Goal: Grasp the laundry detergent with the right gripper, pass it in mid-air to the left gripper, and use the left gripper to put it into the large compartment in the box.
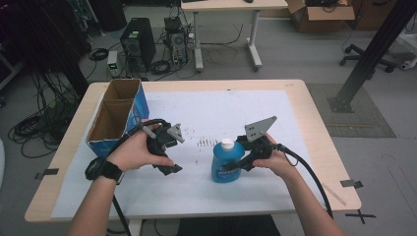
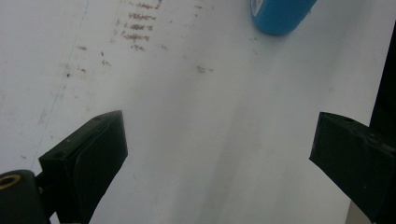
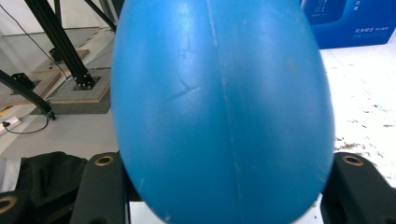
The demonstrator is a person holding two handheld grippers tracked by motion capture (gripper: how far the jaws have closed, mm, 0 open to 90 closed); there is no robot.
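Right gripper (image 1: 241, 162) clamped on blue bottle (image 1: 227, 162), label half hidden; left gripper (image 1: 169, 153) jaws apart, holding nothing, tips cut off.

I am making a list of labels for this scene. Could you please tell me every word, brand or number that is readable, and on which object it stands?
No text can be read with certainty.
Blue bottle: white lettering on its label, too blurred to read.
Blue cardboard box: small white printed lines, too small to read.
White table cover: dark smudged marks, not legible as words.
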